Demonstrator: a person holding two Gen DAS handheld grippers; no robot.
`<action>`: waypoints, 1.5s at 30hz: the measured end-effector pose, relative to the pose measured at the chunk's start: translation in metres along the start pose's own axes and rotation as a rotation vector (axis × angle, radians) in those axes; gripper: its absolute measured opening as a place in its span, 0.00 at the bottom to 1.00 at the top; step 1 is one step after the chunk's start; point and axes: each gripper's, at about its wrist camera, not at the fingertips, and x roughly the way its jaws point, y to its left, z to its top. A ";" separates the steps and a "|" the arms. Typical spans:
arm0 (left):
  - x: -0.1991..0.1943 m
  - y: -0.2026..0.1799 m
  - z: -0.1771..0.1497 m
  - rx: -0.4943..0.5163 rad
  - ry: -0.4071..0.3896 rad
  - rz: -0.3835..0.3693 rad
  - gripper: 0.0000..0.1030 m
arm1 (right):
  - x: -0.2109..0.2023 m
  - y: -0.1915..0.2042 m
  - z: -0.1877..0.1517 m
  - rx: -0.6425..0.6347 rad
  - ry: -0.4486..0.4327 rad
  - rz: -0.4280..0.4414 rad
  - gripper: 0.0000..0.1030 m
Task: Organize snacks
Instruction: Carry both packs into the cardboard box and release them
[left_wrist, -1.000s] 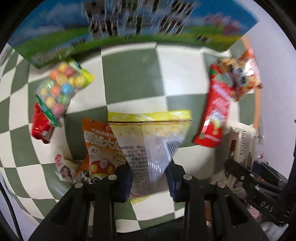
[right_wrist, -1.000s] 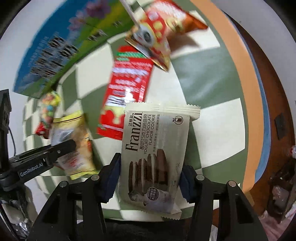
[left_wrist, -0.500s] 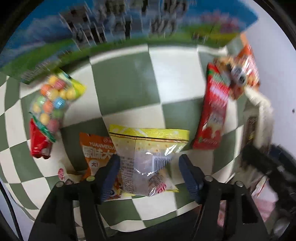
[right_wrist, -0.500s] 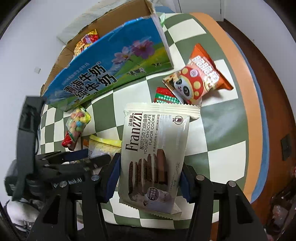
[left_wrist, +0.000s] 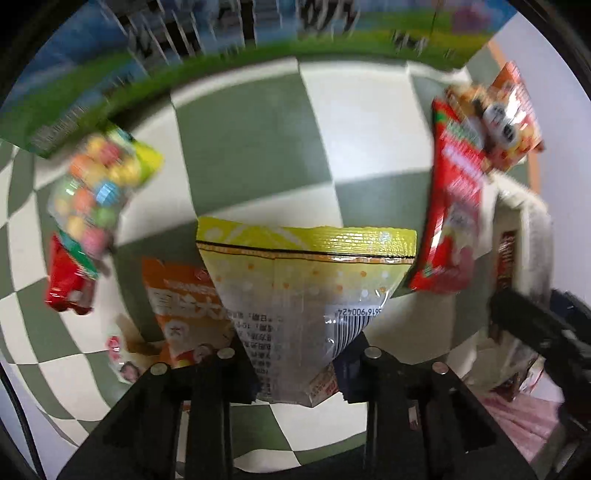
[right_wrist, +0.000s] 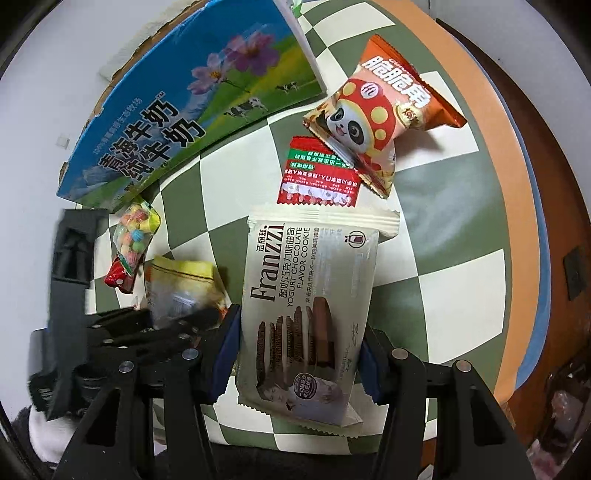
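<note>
My left gripper (left_wrist: 295, 363) is shut on a yellow-topped clear snack bag (left_wrist: 306, 291) and holds it above the checked table (left_wrist: 255, 155). It shows in the right wrist view (right_wrist: 181, 291) too, at the lower left. My right gripper (right_wrist: 297, 354) is shut on a white Franzzi cookie pack (right_wrist: 310, 310), which also shows at the right edge of the left wrist view (left_wrist: 517, 243). An orange snack bag (left_wrist: 177, 299) lies under the yellow bag.
A candy-ball bag (left_wrist: 96, 195), a small red packet (left_wrist: 66, 284), a red strawberry packet (right_wrist: 319, 173) and an orange panda bag (right_wrist: 373, 118) lie on the table. A blue milk carton box (right_wrist: 184, 110) stands at the back. The table's orange rim (right_wrist: 506, 147) runs on the right.
My left gripper opened around the yellow bag half a second ago and has closed on it again. My right gripper rose and pulled back with the cookie pack, then held still.
</note>
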 end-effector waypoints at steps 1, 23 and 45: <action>-0.015 -0.001 0.001 -0.008 -0.023 -0.026 0.27 | -0.003 -0.001 0.000 0.000 -0.004 0.002 0.57; -0.164 0.112 0.152 -0.228 -0.227 -0.059 0.27 | -0.075 0.153 0.171 -0.290 -0.206 0.087 0.57; -0.113 0.150 0.165 -0.317 -0.137 0.041 0.90 | 0.032 0.165 0.221 -0.277 0.062 -0.065 0.93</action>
